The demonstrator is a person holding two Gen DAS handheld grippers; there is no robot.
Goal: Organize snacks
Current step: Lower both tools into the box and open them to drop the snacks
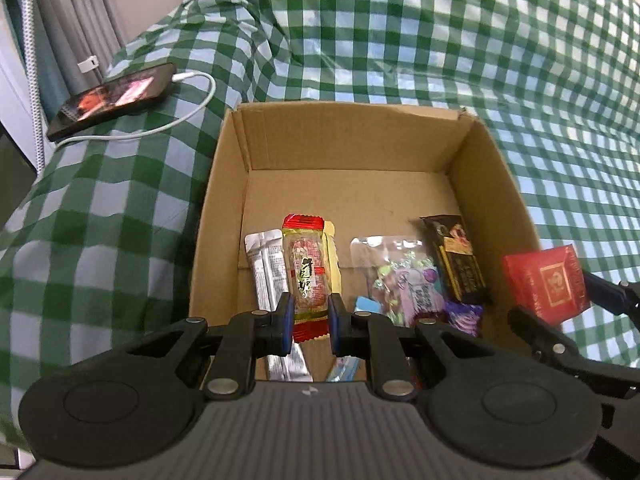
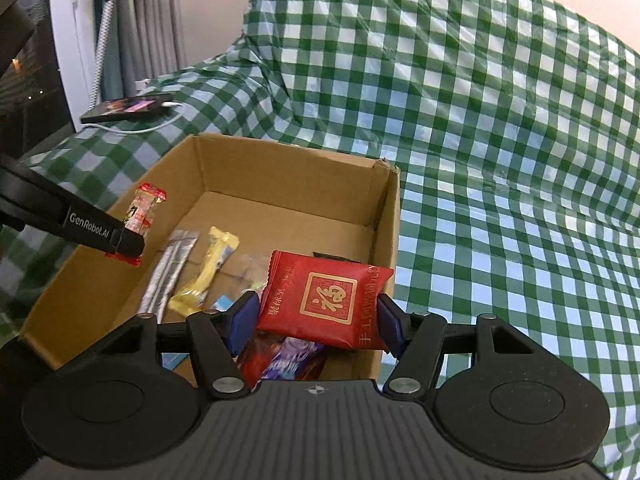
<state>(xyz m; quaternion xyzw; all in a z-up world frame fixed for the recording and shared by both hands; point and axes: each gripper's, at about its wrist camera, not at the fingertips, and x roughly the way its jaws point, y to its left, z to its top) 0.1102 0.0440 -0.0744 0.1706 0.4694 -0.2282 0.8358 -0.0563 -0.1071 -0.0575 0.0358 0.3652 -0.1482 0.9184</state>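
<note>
**Two snacks held over the open carton**

A long clear-wrapped snack bar with red crimped ends (image 1: 306, 276) is clamped between the nearly closed pads of the left gripper (image 1: 310, 320). Its long axis runs forward along the fingers, away from the camera, and the grip sits near the bar's rear end. In the right wrist view the bar is seen hanging above the left part of the cardboard box (image 2: 288, 168), clear of the floor.

A red square pastry packet (image 2: 326, 300) is gripped across its width by the right gripper (image 2: 318, 320), whose jaws stand about half open, both pads pressing on the packet's edges. The packet is tilted and lies over the box's near right corner, close to the right wall.

On the box floor are noted: a silver sachet (image 1: 264, 272), a yellow packet (image 2: 208, 272), a clear bag of small sweets (image 1: 394, 276), a dark packet (image 1: 458, 264) and a purple wrapper (image 1: 464, 316). The far half of the floor is bare.

Judgement: both items are already above the opening, so release should need only a short descent. The left bar is aligned with the silver sachet below it.

The box rests on a green checked cloth (image 1: 400, 40); a phone on a charging cable (image 1: 112, 98) lies well to the left.
</note>
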